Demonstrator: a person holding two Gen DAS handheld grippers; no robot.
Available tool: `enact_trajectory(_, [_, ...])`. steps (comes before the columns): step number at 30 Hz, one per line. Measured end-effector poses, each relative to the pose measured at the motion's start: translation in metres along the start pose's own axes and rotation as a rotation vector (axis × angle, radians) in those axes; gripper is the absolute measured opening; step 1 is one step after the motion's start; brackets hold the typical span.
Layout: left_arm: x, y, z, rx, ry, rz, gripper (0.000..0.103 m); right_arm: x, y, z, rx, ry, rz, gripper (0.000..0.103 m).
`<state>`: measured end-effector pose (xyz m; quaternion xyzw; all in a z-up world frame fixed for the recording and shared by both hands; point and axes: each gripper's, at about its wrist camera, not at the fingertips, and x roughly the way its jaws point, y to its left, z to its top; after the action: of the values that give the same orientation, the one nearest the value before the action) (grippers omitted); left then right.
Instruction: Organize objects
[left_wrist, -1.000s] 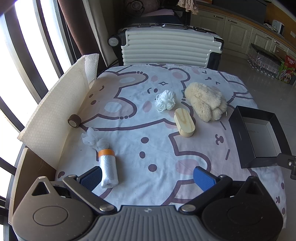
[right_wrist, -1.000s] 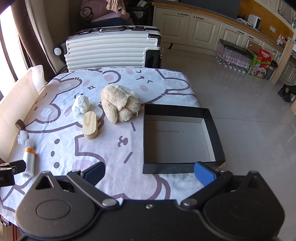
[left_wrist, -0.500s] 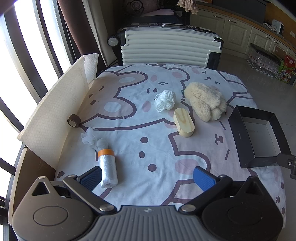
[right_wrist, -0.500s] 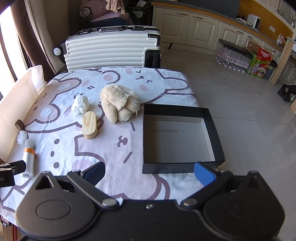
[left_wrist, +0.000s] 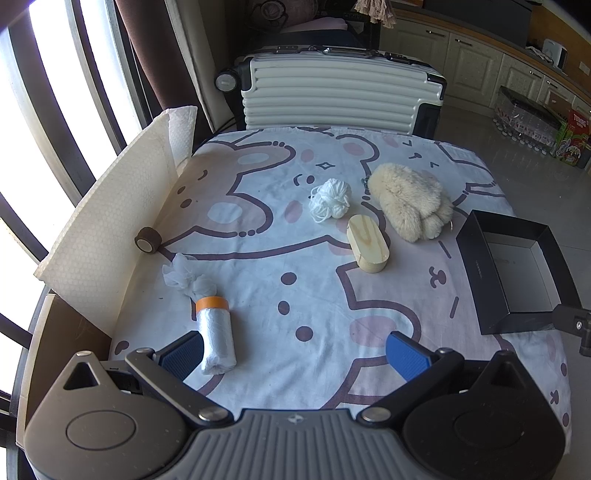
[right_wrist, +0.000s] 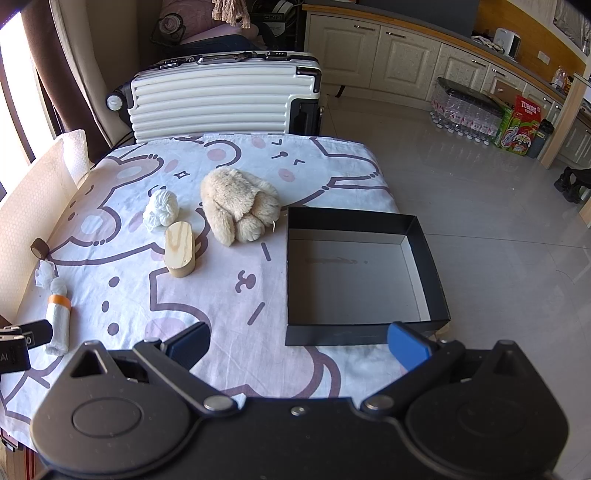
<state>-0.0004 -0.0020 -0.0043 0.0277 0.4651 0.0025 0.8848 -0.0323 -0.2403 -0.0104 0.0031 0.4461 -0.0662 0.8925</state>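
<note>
Five Things Still Out, Box Still Bare

Nothing has shifted over the last second: we hold both claws spread and empty above the near edge of the table (left_wrist: 258, 369). The left gripper (left_wrist: 293, 350) hovers beside the plastic bag roll (left_wrist: 216, 338); the right gripper (right_wrist: 299, 341) faces the black box (right_wrist: 360, 334) at the right edge. We judge sorting has not begun. The yarn ball (left_wrist: 330, 199), wooden block (left_wrist: 367, 247) and plush paw (left_wrist: 410, 199) sit mid-table, the brown tape roll (left_wrist: 147, 240) at the left edge. A cartoon-print cloth covers the table; a white suitcase (right_wrist: 225, 99) stands behind.
</note>
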Motion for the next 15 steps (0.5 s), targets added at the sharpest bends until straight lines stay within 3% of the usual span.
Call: enact_trajectory(15, [0.0009, -0.0031, -0.0037, 0.002, 0.0, -0.001, 0.103, -0.0001, 0.0005, -0.0006, -0.002, -0.004, 0.001, 0.103])
